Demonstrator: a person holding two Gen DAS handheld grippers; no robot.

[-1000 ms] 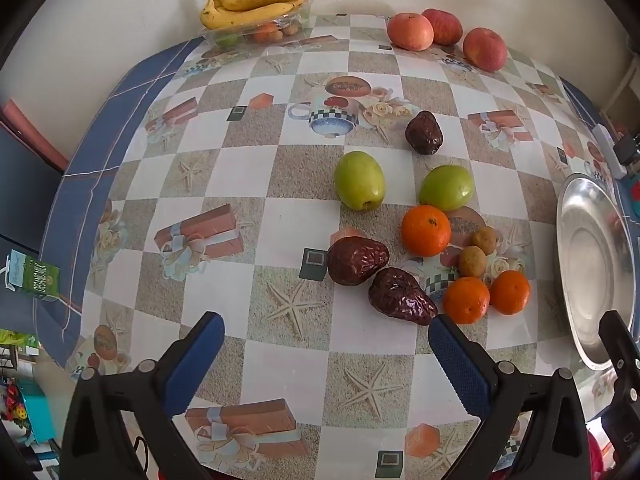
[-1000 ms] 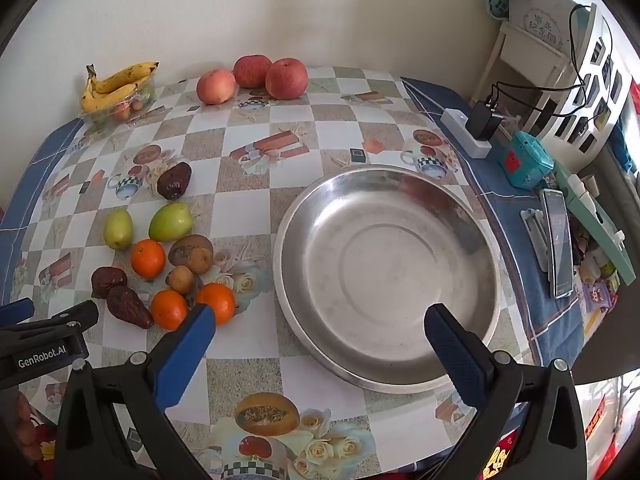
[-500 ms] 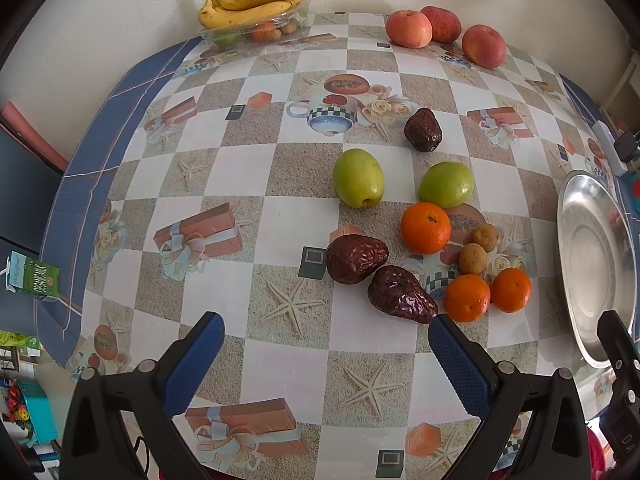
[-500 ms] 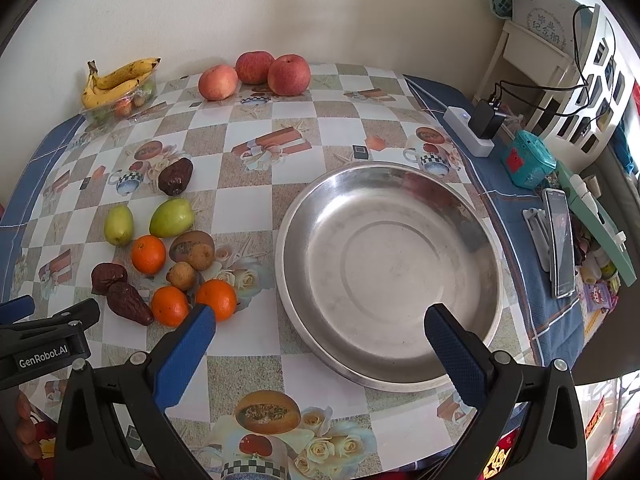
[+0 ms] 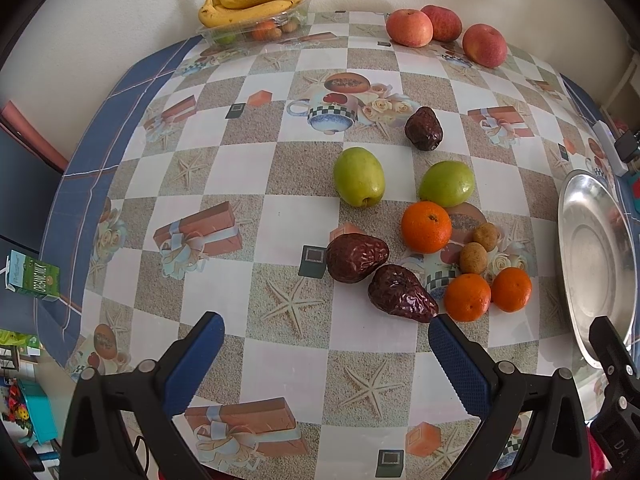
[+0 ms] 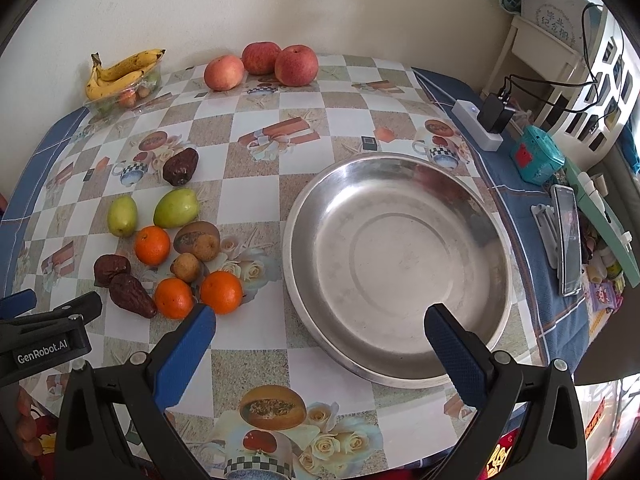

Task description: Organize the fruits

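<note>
Since a second ago both views have crept slightly nearer the bench (image 5: 280, 184) and nothing on it has shifted. The left gripper (image 5: 326, 342) hangs over the near edge with its jaws spread wide and empty; in the left wrist view its right blue pad sits just beside the nearer of two wrinkled dark red fruits (image 5: 402, 294), though contact cannot be told. The right gripper (image 6: 318, 330) is likewise wide open and holds nothing, its jaws straddling the near rim of the empty steel bowl (image 6: 500, 224).

Loose fruit lies in a cluster left of the bowl: three oranges (image 6: 221, 292), two small brown fruits (image 6: 186, 267), two green fruits (image 5: 359, 176) and a third dark fruit (image 5: 424, 128) farther back. Three red apples (image 6: 260, 58) rest at the far edge near the wall, and a bunch of bananas (image 5: 252, 2) lies on a clear tray (image 5: 224, 34) of small fruit at the far left corner. A phone (image 6: 570, 236) and a power strip (image 6: 476, 124) lie right of the bowl.
</note>
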